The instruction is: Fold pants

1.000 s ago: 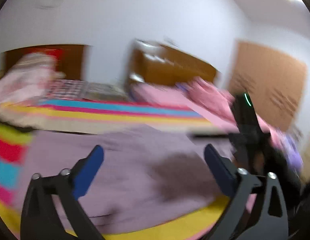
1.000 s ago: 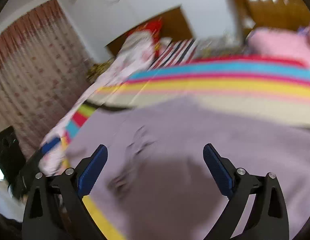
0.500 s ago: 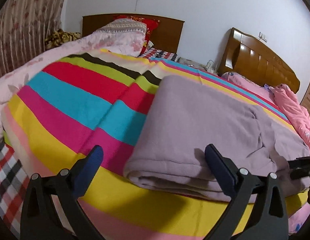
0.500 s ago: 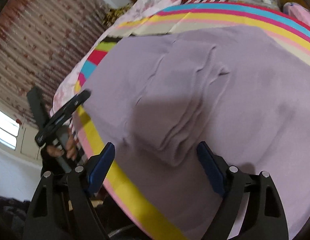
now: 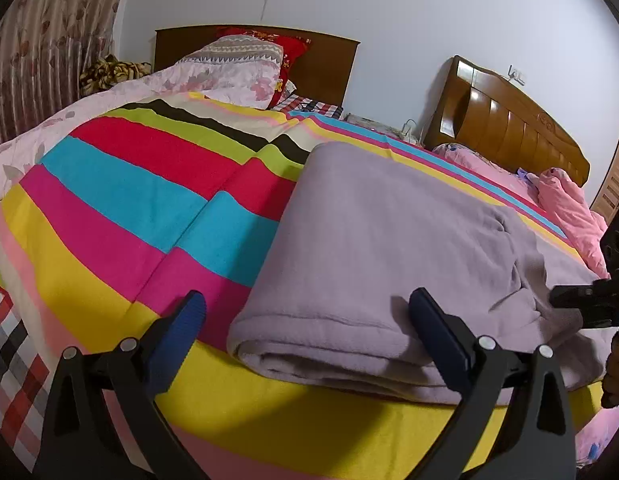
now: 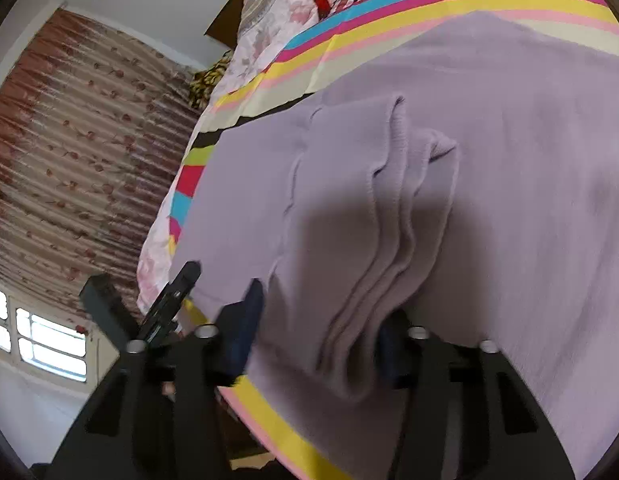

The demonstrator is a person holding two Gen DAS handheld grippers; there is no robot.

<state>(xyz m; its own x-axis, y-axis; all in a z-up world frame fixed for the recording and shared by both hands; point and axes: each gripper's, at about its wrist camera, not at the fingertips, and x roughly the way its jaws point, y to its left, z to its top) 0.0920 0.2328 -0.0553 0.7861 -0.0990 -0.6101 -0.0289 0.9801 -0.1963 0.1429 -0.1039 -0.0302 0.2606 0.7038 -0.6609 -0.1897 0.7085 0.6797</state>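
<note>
Lilac pants (image 5: 389,240) lie folded on a striped bed cover (image 5: 129,200), their thick layered edge toward me. My left gripper (image 5: 307,300) hovers wide open at the near left corner of that edge; its right finger lies over the cloth, its left over the cover. In the right wrist view the pants (image 6: 509,160) show a ridge of bunched folds running down between the fingers. My right gripper (image 6: 321,308) is closing around that ridge, blurred, at the bed's edge. Each gripper shows in the other's view: left (image 6: 169,304), right (image 5: 581,304).
A floral quilt and pillows (image 5: 229,68) are piled at the head by a dark headboard. A second bed with pink bedding (image 5: 565,200) stands to the right. A patterned curtain (image 6: 69,160) and a window (image 6: 41,340) lie beyond the bed's side.
Both grippers came down to the pants' near edge, out of blur. The right jaws narrowed around the bunched folds. The left jaws stayed wide.
</note>
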